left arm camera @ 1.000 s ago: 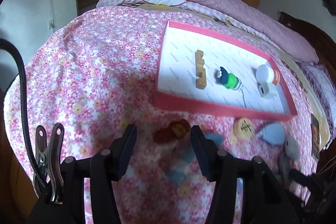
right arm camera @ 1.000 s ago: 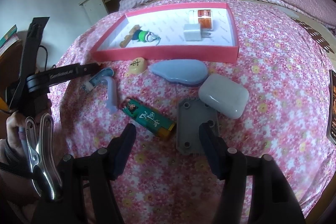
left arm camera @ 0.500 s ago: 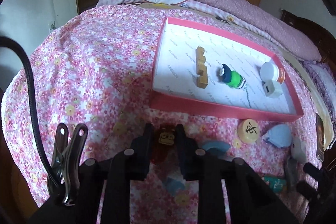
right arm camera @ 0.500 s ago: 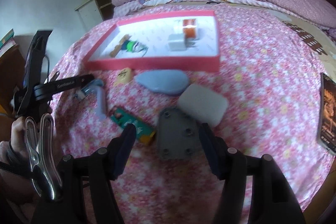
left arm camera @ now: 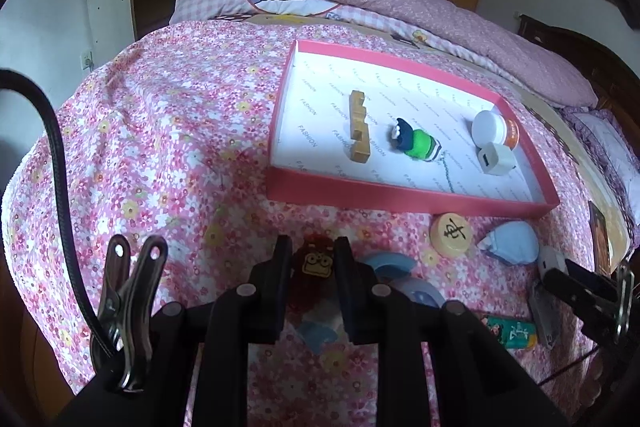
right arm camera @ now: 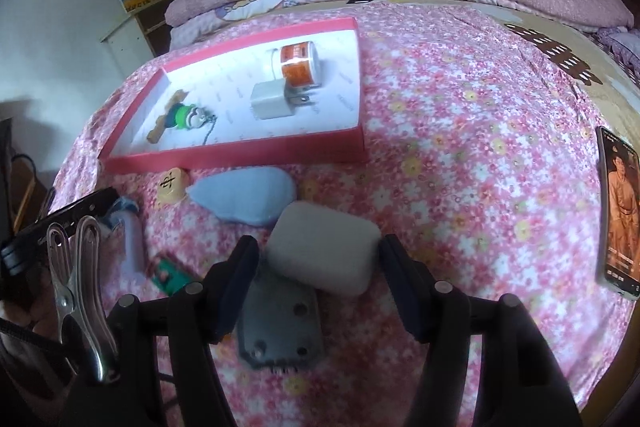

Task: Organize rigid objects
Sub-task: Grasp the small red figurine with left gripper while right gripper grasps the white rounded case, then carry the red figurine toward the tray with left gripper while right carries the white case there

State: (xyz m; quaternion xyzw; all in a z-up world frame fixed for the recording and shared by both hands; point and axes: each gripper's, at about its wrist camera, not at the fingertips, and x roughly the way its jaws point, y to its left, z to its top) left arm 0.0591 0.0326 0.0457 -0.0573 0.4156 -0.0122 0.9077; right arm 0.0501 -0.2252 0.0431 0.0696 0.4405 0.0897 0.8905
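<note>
My left gripper [left arm camera: 313, 254] is shut on a small brown monkey figure [left arm camera: 316, 266], low over the flowered bedspread in front of the red tray [left arm camera: 400, 195]. The tray holds a wooden piece [left arm camera: 358, 127], a green and blue figure [left arm camera: 416, 143], a white jar with an orange label [left arm camera: 494, 126] and a white charger cube [left arm camera: 495, 159]. My right gripper [right arm camera: 319, 258] stands open with a white rounded case [right arm camera: 324, 247] between its fingers. A grey plate [right arm camera: 280, 323] lies partly under the case.
Loose on the bedspread lie a round chess piece [right arm camera: 172, 183], a light blue pouch [right arm camera: 244, 195], a pale blue curved piece [right arm camera: 134, 239] and a green lighter [right arm camera: 170, 277]. A phone [right arm camera: 618, 211] rests at the right edge. Folded pink quilts are piled behind the tray.
My left gripper has shut on the monkey figure and moved little since. My right gripper has shifted from over the grey plate until the white case sits between its fingers.
</note>
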